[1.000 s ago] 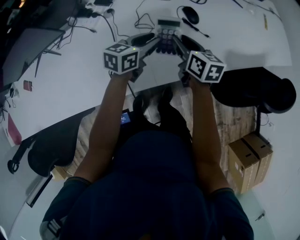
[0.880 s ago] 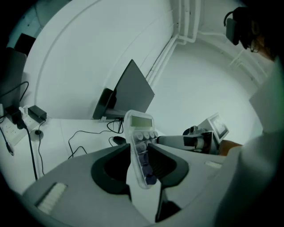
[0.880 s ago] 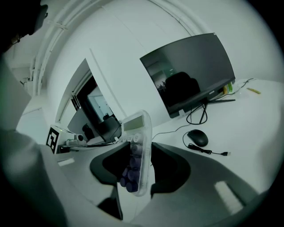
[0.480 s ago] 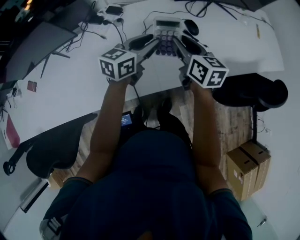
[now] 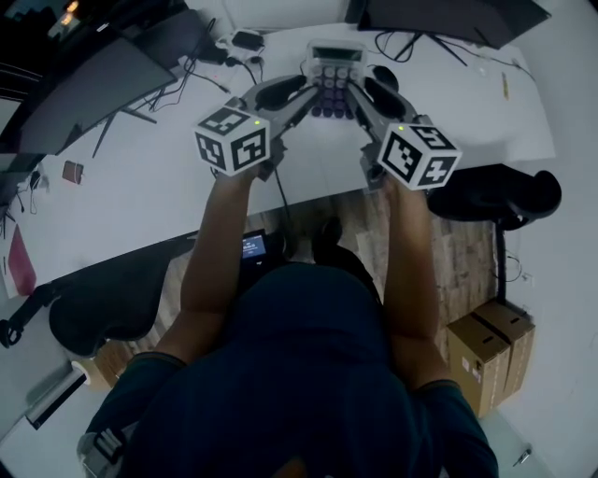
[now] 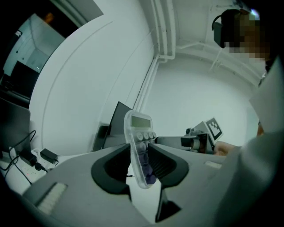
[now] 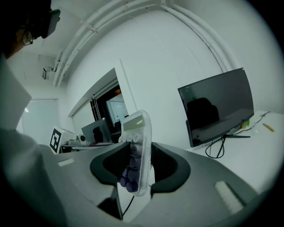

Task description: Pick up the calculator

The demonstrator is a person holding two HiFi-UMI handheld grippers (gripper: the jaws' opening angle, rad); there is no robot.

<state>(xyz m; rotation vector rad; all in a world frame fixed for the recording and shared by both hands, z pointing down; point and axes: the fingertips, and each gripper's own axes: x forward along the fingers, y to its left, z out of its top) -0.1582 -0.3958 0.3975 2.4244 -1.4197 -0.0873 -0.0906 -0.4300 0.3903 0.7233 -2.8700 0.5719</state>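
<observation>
— How many of each?
— One calculator point(image 5: 334, 75), two grippers, and one marker cube on each point(image 5: 232, 140) point(image 5: 419, 154). Two dark monitors point(image 5: 93, 84) point(image 5: 448, 19) stand on the white desk point(image 5: 140, 187).

— What does the calculator look like?
— It has a clear plastic case and a pale display at the top. A row of white keys sits under the display, with purple keys below.

— Where is it?
— Over the desk's far part, pinched from both sides. The left gripper point(image 6: 141, 162) is clamped on it and the right gripper point(image 7: 135, 166) grasps it too. In both gripper views it stands tilted with the display end up.
</observation>
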